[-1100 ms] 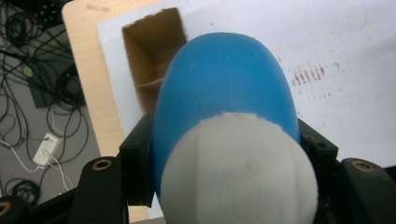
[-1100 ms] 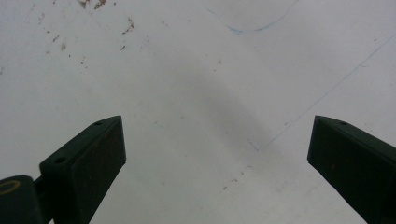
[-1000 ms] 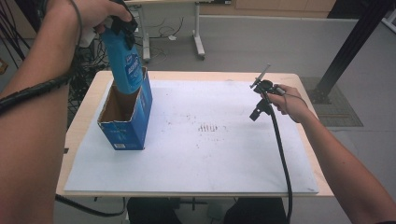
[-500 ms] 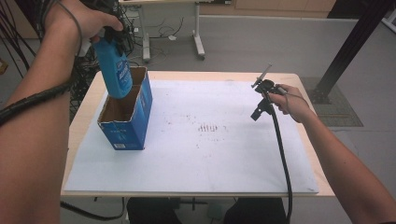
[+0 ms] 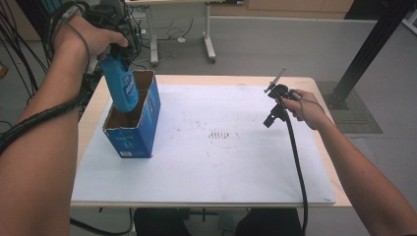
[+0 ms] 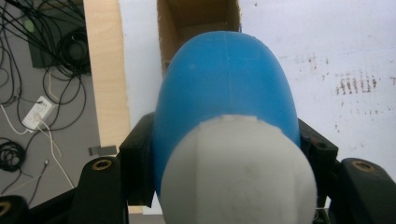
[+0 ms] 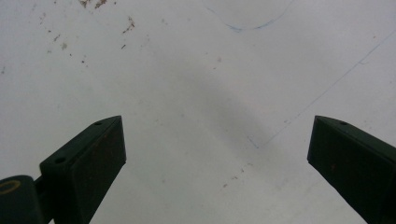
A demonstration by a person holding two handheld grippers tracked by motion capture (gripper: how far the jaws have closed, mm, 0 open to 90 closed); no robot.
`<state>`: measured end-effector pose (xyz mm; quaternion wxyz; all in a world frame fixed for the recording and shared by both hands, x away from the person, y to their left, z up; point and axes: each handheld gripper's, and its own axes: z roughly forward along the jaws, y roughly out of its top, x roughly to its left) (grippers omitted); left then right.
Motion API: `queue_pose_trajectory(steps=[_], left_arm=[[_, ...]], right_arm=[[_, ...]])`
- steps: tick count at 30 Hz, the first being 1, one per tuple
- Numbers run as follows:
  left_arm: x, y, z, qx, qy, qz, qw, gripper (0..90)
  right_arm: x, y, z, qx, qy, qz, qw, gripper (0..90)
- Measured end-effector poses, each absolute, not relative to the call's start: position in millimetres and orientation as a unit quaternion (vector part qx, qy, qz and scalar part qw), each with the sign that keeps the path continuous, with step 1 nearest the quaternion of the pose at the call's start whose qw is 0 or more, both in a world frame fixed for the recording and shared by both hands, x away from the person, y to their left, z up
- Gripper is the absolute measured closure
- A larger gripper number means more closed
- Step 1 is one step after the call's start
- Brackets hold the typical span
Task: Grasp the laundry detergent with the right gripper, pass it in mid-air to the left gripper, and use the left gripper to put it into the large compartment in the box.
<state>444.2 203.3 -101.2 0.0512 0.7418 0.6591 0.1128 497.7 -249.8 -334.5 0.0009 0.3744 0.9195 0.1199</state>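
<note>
A blue bottle (image 5: 122, 86) with a white cap (image 6: 236, 172) hangs neck-up in my left gripper (image 5: 118, 53), which is shut on its upper part. Its lower end dips into the open top of a blue cardboard box (image 5: 134, 133) at the table's left side. In the left gripper view the black jaws clamp both sides of the bottle (image 6: 224, 84), and the box's brown inside (image 6: 198, 18) lies straight beyond it. My right gripper (image 5: 271, 117) hovers over the table's right side, open with nothing between its jaws (image 7: 217, 158).
A white sheet (image 5: 221, 167) covers the wooden table (image 5: 93, 118), with a patch of rusty marks (image 5: 219, 133) near its middle. The right gripper's black cable (image 5: 296, 167) trails toward the front edge. Loose cables (image 6: 42, 60) lie on the floor beyond the left edge.
My left hand has come down with the bottle, so its lower end now sits deeper inside the box. The right hand has stayed where it was.
</note>
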Motion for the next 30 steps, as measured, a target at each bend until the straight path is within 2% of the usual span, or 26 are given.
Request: queue_pose_trajectory(steps=[16, 30], left_arm=[[448, 214, -144, 0.742, 0.662, 0.095, 0.050, 37.8], [450, 214, -173, 0.738, 0.665, 0.099, 0.048, 37.8]], right_arm=[[498, -249, -337, 0.377, 0.918, 0.124, -0.006, 4.2], [497, -250, -336, 0.376, 0.918, 0.127, -0.004, 4.2]])
